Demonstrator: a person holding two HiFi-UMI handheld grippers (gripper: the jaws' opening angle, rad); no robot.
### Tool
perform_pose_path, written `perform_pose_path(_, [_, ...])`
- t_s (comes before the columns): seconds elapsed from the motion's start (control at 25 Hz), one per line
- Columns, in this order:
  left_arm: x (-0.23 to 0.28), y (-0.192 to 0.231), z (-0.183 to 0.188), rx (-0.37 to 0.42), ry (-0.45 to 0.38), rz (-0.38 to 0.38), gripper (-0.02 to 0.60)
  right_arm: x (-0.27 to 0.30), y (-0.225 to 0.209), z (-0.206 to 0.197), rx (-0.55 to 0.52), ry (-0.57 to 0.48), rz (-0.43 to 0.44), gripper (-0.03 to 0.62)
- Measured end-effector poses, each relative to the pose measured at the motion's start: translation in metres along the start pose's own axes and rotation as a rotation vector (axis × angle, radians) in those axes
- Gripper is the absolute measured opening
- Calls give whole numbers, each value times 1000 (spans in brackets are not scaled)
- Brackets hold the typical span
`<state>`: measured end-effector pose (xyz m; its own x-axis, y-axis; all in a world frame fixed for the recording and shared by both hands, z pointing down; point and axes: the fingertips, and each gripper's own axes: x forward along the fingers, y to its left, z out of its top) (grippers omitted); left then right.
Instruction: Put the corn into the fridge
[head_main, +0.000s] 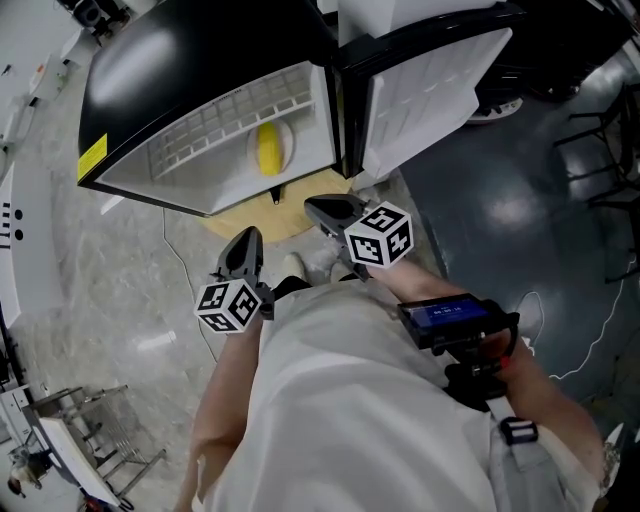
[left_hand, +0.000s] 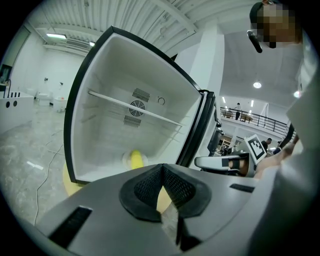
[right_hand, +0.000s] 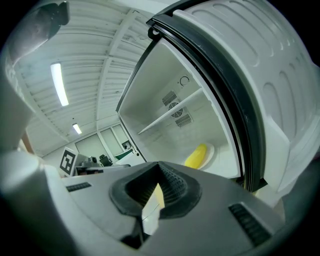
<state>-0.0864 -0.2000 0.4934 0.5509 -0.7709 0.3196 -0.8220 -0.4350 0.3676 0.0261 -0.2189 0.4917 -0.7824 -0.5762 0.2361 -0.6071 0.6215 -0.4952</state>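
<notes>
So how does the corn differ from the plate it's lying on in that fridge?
The corn is yellow and long; the plate is white and round. The corn lies on top, the plate flat beneath it. Both sit inside the open fridge, below its shelf.

Fridge floor (left_hand: 100, 164) bearing plate (left_hand: 124, 159) with corn (left_hand: 135, 159)
</notes>
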Motion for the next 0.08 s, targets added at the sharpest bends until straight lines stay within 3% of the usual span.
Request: perform_pose_path(0.08, [2, -1, -2, -2, 5, 1, 8, -2, -1, -1, 0, 2, 0, 5])
